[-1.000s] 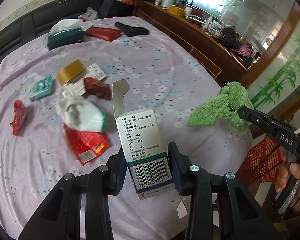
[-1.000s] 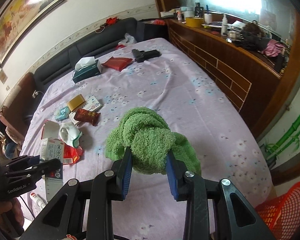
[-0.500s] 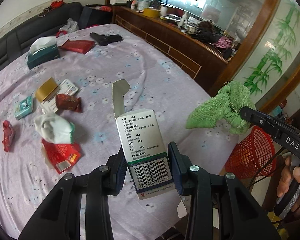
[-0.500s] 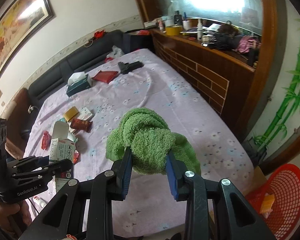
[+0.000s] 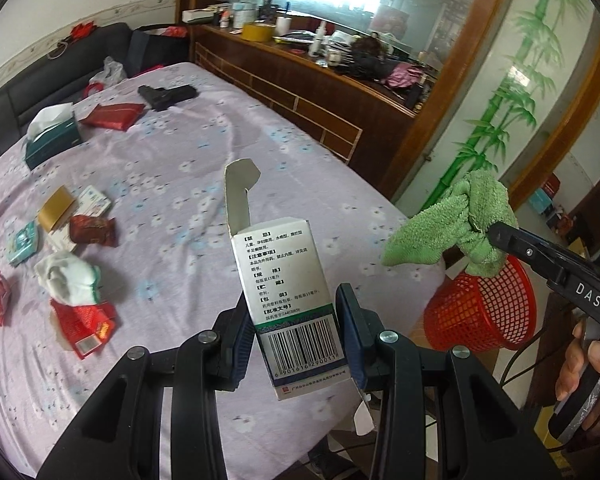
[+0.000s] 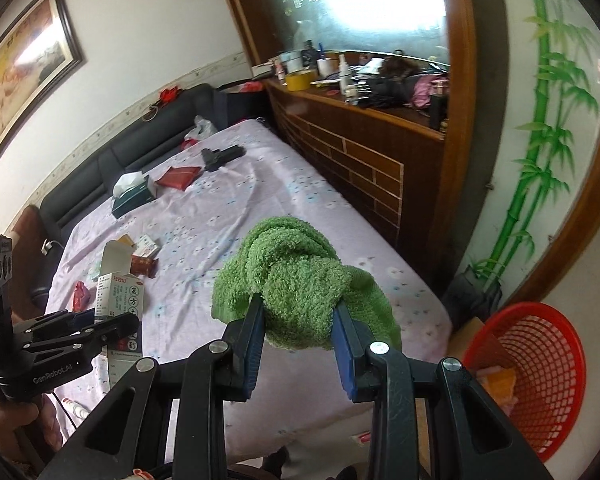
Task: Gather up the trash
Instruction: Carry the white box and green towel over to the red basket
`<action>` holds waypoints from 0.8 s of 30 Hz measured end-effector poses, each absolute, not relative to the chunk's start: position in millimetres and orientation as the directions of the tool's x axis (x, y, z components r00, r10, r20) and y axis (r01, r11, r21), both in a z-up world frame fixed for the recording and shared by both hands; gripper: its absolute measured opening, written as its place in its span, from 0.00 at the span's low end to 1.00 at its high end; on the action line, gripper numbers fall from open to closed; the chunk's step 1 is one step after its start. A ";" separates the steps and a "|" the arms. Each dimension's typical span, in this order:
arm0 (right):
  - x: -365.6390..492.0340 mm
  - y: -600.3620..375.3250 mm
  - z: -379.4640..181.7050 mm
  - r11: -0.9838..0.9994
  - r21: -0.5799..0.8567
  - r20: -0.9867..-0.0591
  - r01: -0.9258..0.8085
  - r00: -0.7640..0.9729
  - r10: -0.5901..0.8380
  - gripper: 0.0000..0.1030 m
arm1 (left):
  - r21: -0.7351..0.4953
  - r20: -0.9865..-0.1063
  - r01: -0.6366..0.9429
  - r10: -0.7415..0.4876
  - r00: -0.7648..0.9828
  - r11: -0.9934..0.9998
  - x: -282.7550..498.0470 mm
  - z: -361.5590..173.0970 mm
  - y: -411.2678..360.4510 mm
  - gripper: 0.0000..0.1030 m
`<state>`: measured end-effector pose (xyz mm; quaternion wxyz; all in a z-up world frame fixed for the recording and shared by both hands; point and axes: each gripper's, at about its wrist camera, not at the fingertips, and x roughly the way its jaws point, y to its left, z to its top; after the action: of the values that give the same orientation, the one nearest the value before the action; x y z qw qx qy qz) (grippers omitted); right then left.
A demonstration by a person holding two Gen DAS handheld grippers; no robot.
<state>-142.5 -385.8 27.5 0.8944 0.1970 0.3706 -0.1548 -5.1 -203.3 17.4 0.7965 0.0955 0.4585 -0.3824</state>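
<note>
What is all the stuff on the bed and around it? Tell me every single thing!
Medicine box: 1, white with barcode, flap open, held in the air.
Green towel: 1, bunched, held in the air.
Red basket: 1, on the floor past the bed's corner.
Tissue box: 1, dark green, far part of bed.
Red packet: 1, flat, beside the tissue box.
Black toy gun: 1, far part of bed.
Small boxes and wrappers: several, gold, white, teal, red, left part of bed.
White crumpled cloth: 1, on a red packet.
Bed sheet: 1, lilac, flowered.
Tape roll: 1, yellow, on wooden shelf.
Left gripper: clamps the medicine box.
Right gripper: clamps the towel.
</note>
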 end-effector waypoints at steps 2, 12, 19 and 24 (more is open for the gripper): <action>-152.6 -392.1 28.1 0.867 0.239 -0.721 0.437 0.678 -0.143 0.32 | -0.198 -0.801 0.710 -0.529 0.280 0.676 -11.8 17.8 -214.0 0.36; -202.3 -425.6 34.9 0.831 0.232 -0.715 0.505 0.667 -0.206 0.32 | -0.198 -0.791 0.766 -0.561 0.243 0.611 -46.4 22.2 -260.4 0.36; -237.9 -447.7 37.7 0.801 0.223 -0.713 0.556 0.653 -0.255 0.32 | -0.200 -0.786 0.806 -0.582 0.208 0.558 -69.7 23.4 -294.6 0.37; -266.2 -462.5 39.2 0.771 0.217 -0.712 0.599 0.637 -0.295 0.32 | -0.200 -0.787 0.837 -0.592 0.172 0.510 -88.1 22.0 -320.2 0.37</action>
<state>-266.2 -462.5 39.2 0.8769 0.2228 0.3413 -0.2547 -88.1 -320.2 22.0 0.7525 0.1409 0.4341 -0.4747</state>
